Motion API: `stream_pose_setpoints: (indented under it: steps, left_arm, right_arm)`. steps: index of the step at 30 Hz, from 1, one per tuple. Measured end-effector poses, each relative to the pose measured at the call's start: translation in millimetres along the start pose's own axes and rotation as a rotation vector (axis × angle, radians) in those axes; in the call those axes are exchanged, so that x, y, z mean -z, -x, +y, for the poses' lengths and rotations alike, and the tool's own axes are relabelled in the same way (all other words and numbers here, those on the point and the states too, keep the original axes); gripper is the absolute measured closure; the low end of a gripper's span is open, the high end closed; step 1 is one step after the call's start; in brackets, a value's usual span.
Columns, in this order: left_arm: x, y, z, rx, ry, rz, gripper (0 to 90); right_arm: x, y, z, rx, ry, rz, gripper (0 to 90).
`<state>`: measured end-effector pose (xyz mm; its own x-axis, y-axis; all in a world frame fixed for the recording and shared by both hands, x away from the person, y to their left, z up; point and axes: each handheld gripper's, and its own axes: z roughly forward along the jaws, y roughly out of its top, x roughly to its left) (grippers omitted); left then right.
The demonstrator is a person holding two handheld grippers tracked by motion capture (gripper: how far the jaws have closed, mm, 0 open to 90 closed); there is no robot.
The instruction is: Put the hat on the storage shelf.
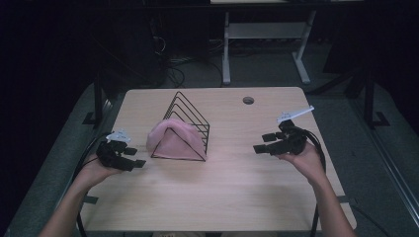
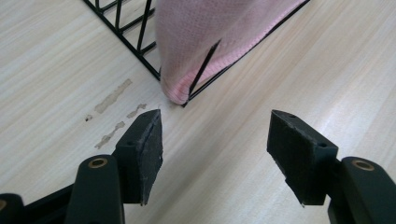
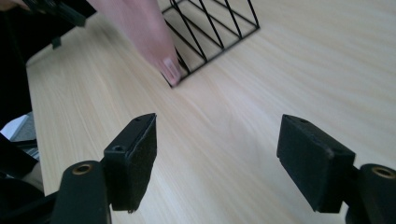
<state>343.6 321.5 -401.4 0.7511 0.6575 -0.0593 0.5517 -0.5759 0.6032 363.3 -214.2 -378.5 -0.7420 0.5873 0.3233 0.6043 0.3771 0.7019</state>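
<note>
Jaws apart, both grippers flank cloth-draped rack, ridge running away

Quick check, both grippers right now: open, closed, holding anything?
Left gripper: open, jaws empty, near the pink cloth.
Right gripper: open, jaws empty.

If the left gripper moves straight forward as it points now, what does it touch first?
Probably the pink cloth at the near corner of the wire rack; the left gripper is open, with bare table before that.
</note>
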Motion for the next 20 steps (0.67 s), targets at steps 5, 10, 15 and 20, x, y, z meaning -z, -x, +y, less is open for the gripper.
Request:
stream_pose_setpoints:
  steps: [5, 10, 15, 20]
  left_arm:
    - [2.1, 3.3, -6.9, 0.009, 0.013, 0.006, 35.4]
    - [2.5, 6.8, -10.9, 0.020, 0.029, 0.012, 34.6]
    - [-1.0, 18.0, -16.2, 0.025, 0.052, 0.034, 31.1]
    - [-9.3, 31.9, -28.1, 0.064, 0.085, 0.046, 30.5]
  right_arm:
    - [5.3, 3.6, -31.0, -0.032, -0.027, -0.022, 27.9]
    - [10.4, 7.0, -55.3, -0.061, -0.012, -0.029, 27.7]
    - [13.8, 4.8, -72.4, -0.081, -0.013, -0.062, 26.1]
    - [14.8, -11.5, -89.2, -0.063, -0.025, -0.132, 25.5]
